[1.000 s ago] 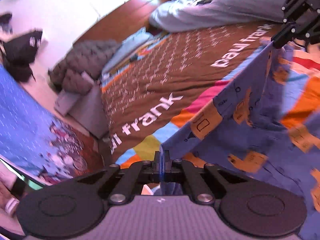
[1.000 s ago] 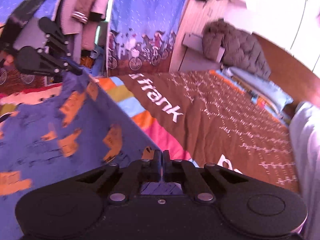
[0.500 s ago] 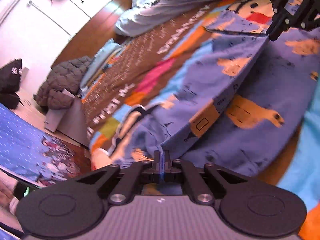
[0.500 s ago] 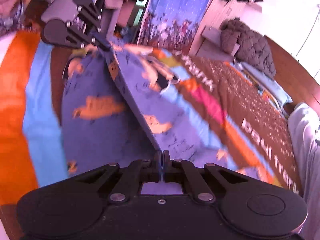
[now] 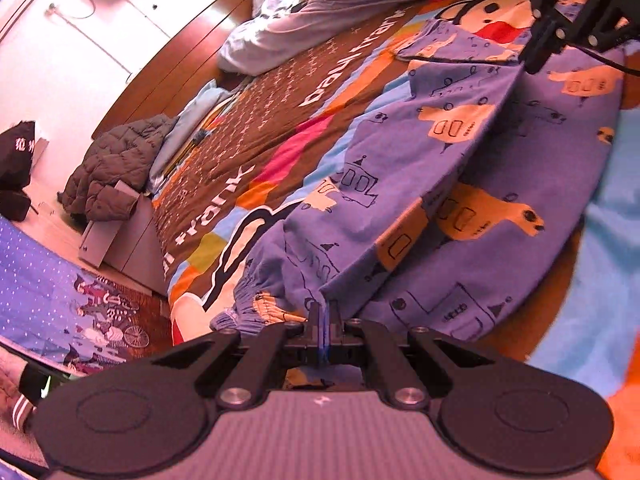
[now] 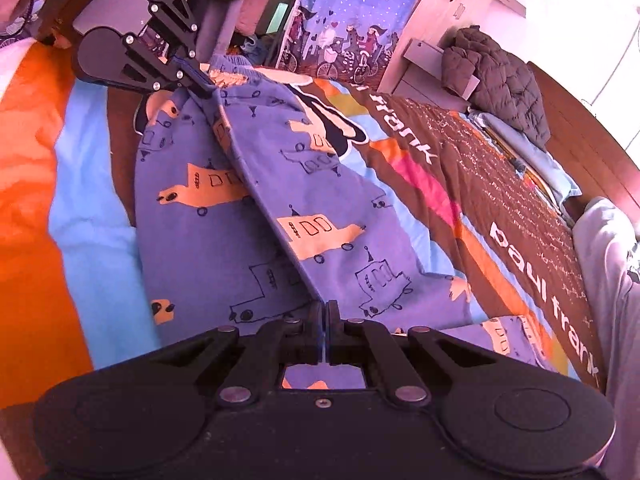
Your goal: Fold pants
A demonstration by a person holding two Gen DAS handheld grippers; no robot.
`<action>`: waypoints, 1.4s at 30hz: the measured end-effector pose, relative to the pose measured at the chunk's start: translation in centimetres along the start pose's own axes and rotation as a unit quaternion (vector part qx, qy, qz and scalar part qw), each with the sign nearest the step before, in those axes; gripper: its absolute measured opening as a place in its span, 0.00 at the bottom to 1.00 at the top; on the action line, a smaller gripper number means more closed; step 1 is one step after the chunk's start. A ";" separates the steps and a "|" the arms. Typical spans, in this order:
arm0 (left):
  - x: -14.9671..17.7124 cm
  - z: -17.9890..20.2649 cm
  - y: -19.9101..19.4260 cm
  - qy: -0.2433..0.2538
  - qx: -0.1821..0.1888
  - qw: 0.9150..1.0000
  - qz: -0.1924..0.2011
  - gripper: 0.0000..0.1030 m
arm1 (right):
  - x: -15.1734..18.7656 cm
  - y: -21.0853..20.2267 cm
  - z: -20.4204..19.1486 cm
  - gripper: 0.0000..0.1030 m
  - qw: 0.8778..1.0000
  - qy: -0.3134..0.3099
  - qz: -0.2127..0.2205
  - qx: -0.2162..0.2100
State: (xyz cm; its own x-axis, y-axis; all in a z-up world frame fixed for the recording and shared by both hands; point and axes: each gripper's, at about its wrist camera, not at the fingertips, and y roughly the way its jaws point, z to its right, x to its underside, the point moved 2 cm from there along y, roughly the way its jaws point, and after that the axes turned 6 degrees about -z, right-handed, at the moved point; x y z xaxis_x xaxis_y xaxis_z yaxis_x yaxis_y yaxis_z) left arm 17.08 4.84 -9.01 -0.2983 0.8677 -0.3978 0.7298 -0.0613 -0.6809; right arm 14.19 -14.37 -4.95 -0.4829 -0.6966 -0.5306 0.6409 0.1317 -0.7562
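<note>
the blue printed pants (image 5: 460, 184) lie across the colourful bedspread (image 5: 256, 128), one leg folded over the other along a long ridge that runs between the two tools. the left gripper (image 5: 325, 312) is pinched tight on the fabric at the elastic waistband (image 5: 256, 306) end, at 6 o'clock in its own view, and the right gripper (image 6: 324, 312) is clamped on the same folded edge at the far end; from the left wrist view it shows at 1 o'clock, and from the right wrist view the left tool sits at 11 o'clock. the step in hand looks like laying the lengthwise fold flat. to do it well, keep both pinches closed until the cloth rests fully on the bed, hold the ridge taut between the two hands so the upper leg does not sag or twist, and line its edge with the lower leg's edge before letting go. the bunched gather near the waistband may want a small outward tug. release both ends together, low over the bed, so nothing springs back.
</note>
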 end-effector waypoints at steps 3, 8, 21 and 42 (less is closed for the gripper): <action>0.5 0.2 -0.7 0.011 0.004 1.000 0.004 0.00 | -0.1 -1.3 -0.8 0.00 1.000 -0.013 -0.001 -0.007; 1.6 0.9 -0.7 0.031 0.011 0.999 -0.003 0.00 | 0.0 -2.7 -2.8 0.00 0.999 -0.022 -0.016 -0.021; 2.3 1.8 -0.1 0.058 0.068 0.996 -0.030 0.00 | 1.0 -2.5 -4.1 0.00 0.997 0.013 -0.047 -0.067; -9.9 2.8 -3.1 -0.262 0.284 0.919 0.082 0.88 | 12.4 -9.1 7.7 0.99 0.936 0.344 -0.043 0.054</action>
State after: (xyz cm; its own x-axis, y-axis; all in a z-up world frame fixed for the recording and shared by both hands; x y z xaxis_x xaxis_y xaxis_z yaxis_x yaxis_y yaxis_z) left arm 16.07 -4.96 -4.62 -0.5758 0.4767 -0.6643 0.3973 -0.5470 -0.7369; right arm 6.96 -29.66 -1.69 -0.7821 -0.0771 -0.6184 0.6204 -0.0029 -0.7842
